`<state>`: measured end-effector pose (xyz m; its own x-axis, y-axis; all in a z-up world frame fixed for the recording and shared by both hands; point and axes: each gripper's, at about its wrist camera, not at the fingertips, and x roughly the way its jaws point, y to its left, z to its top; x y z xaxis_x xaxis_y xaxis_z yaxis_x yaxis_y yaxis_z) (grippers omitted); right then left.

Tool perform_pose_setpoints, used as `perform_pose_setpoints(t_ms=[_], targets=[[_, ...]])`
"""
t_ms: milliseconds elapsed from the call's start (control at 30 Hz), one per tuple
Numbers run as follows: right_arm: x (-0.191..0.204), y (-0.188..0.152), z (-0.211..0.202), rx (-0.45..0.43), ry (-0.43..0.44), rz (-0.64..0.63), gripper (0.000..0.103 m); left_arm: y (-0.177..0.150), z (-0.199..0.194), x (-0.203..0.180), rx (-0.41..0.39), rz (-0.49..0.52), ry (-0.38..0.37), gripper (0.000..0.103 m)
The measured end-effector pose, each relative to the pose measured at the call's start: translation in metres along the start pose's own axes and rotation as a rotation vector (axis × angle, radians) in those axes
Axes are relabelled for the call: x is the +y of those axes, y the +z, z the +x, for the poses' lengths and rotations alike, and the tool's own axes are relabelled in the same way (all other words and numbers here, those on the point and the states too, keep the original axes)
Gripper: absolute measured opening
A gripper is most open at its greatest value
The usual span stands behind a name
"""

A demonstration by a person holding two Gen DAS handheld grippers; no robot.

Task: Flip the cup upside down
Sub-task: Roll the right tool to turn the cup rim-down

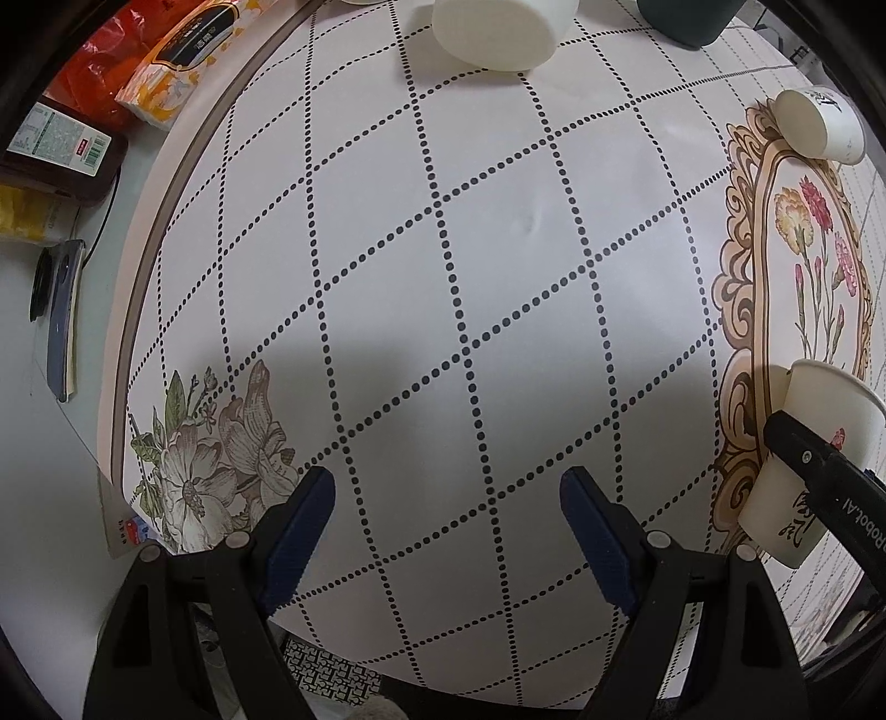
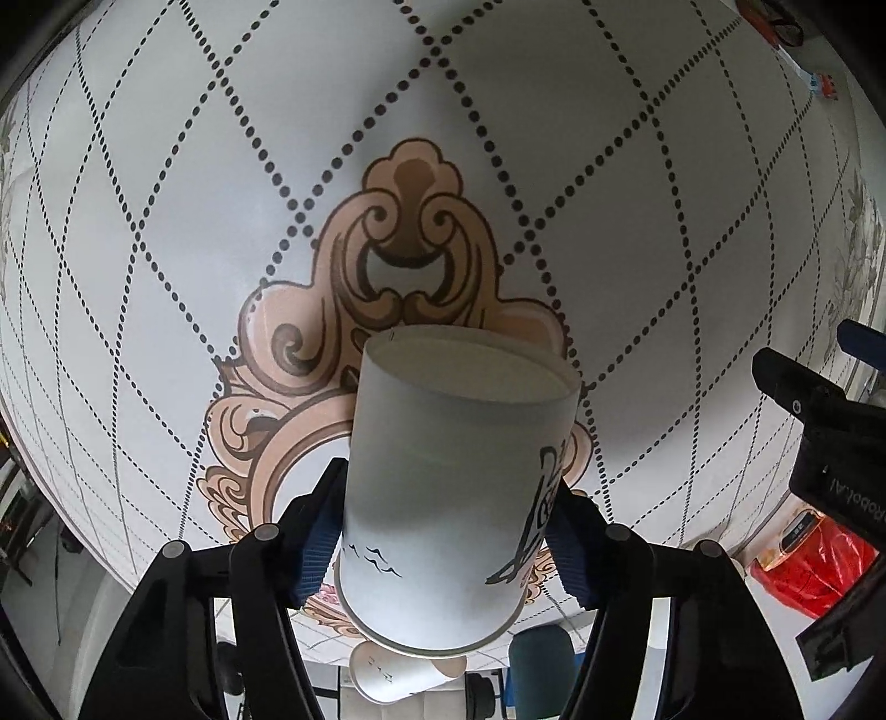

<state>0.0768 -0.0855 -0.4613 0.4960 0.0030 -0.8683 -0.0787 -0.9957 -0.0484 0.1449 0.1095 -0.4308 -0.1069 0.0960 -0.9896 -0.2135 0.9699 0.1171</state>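
Left wrist view: the left gripper hovers with its fingers spread wide and nothing between them, above the dotted-grid tablecloth. Off to its right, the right gripper clasps a paper cup. Another paper cup lies farther ahead on the right.

Right wrist view: the right gripper pinches the paper cup by its sides, base pointing away from the camera and rim nearest it, above the cloth's ornate medallion. The left gripper shows at the right edge.

The white round plastic tub and dark green cup are cut off at the far edge; the second white paper cup sits mostly hidden behind the held white paper cup.
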Motion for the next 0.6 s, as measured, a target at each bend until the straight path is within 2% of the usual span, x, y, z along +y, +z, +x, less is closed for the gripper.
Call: perform_pose_setpoints(t_ms=[133, 300, 500, 600], targets=[[-0.007, 0.001, -0.008, 0.0, -0.003, 0.051, 0.067, -0.001, 0.0, 0.005, -0.004, 0.0, 0.0, 0.083], [-0.028, -0.003, -0.009, 0.003, 0.044, 0.177, 0.066, 0.001, -0.004, 0.009, -0.012, 0.005, 0.007, 0.083], [-0.048, -0.014, -0.01, 0.01, 0.148, 0.382, 0.066, 0.002, -0.007, 0.006, -0.023, 0.019, 0.014, 0.083], [-0.057, -0.023, -0.007, 0.009, 0.231, 0.514, 0.066, 0.003, -0.01, 0.001, -0.029, 0.029, 0.013, 0.083]])
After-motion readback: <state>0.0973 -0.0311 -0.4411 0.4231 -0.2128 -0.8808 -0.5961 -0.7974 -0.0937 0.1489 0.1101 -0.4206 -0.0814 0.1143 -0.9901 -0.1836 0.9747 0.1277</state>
